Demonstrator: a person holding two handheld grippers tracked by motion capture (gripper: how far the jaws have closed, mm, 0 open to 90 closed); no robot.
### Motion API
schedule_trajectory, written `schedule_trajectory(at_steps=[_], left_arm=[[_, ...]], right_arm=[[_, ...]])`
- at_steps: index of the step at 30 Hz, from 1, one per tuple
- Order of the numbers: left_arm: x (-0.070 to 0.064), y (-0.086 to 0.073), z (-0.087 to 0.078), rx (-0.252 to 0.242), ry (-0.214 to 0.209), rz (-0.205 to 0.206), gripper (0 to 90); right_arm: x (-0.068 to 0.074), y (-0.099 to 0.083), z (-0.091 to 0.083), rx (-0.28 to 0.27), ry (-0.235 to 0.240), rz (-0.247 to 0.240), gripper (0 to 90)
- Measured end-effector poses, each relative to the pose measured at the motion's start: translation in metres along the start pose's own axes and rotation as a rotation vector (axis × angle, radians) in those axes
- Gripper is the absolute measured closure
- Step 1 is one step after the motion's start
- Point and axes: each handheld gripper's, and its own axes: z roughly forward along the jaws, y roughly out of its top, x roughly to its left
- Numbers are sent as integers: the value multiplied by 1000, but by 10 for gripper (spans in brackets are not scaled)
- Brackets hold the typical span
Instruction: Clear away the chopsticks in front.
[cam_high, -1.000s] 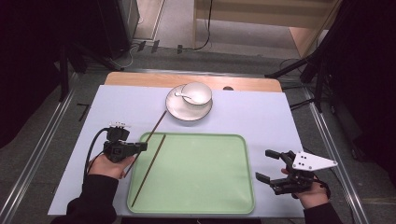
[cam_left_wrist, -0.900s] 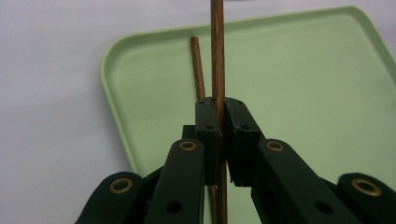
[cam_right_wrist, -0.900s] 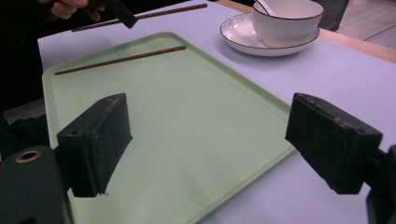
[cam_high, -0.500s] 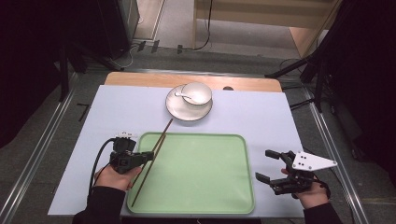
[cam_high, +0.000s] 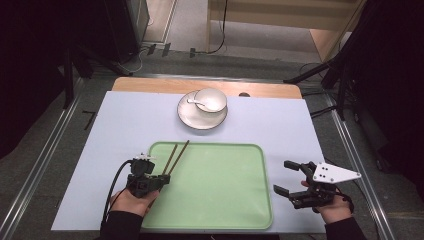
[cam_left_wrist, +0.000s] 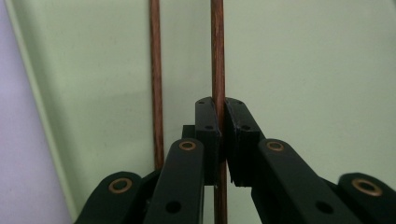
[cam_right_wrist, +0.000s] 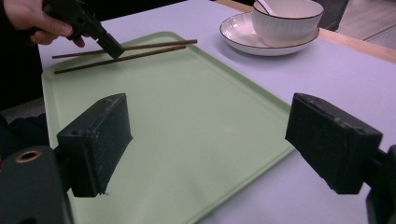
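The left gripper (cam_high: 161, 178) is closed on one chopstick (cam_left_wrist: 217, 51), its jaws pinching the wooden shaft between the pads in the left gripper view, with a short length of stick running back below the jaws and the long part running forward over the green tray (cam_high: 220, 200). The second chopstick (cam_left_wrist: 156, 84) lies just to the left of the jaws in that view, nearly parallel to the held one and apart from it. In the high view both sticks reach ahead of the gripper and cross the tray's far left rim, pointing toward the plate (cam_high: 192, 117) and the bowl (cam_high: 210, 100) with its spoon (cam_high: 194, 101)

The step in hand looks like setting this chopstick down on the tray beside its mate. To do it well, the stick should be lowered until it rests flat on the tray floor before the jaws part, so it does not bounce or roll. Keeping the held stick parallel to the one at the left, and drawing it back so its far tip clears the rim, would leave the pair lying neatly. The jaws should open only a little, then the tool should rise straight up, so neither pad drags the stick sideways into its neighbour

The right gripper (cam_high: 291, 181) hangs wide open and empty beside the tray's right edge, well away from the sticks
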Motion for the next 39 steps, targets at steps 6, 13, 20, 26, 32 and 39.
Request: schedule_trajectory(at_steps=[6, 13, 20, 26, 32, 39], left_arm=[[2, -6, 6, 34, 28, -20, 851], [8, -6, 3, 46, 64, -25, 842], [7, -5, 4, 50, 67, 4, 824], [12, -1, 1, 55, 39, -12, 802], [20, 6, -12, 20, -36, 24, 730], [36, 14, -25, -28, -83, 141, 565]], right_arm=[[0, 0, 0, 0, 2, 0, 148], [0, 0, 0, -2, 1, 2, 148], [0, 0, 0, -2, 2, 1, 148], [0, 0, 1, -1, 4, -1, 148], [0, 0, -1, -2, 1, 0, 148], [0, 0, 0, 1, 1, 2, 148]])
